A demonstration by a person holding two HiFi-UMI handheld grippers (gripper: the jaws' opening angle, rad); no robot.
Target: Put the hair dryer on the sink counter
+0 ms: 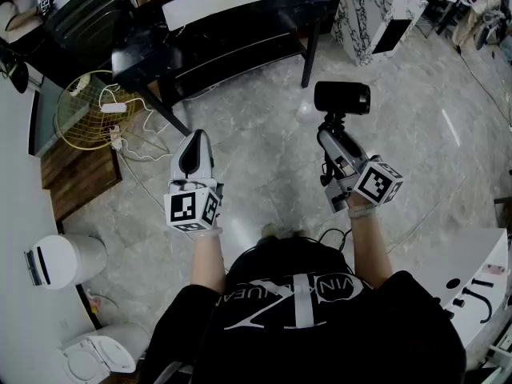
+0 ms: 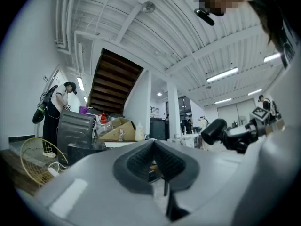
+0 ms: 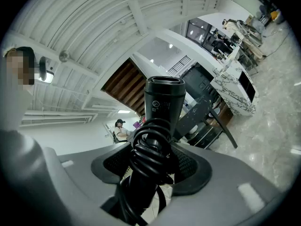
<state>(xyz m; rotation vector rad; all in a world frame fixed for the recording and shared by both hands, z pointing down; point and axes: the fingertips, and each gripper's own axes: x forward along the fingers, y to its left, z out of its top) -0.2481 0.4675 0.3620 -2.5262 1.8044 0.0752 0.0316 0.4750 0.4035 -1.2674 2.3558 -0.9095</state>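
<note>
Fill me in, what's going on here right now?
A person stands on the floor with a gripper in each hand. The right gripper is clamped on the handle of a black hair dryer, cord wound round it, held up in the air. The left gripper is shut and empty. A white counter sits to the person's right; the dryer isn't on it yet.

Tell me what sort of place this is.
Probably a big open workshop or test hall with a mock bathroom, not a home. A toilet and a white sink counter stand out in the open on a stone-look floor, with a black table, strip lights and a staircase nearby.
</note>
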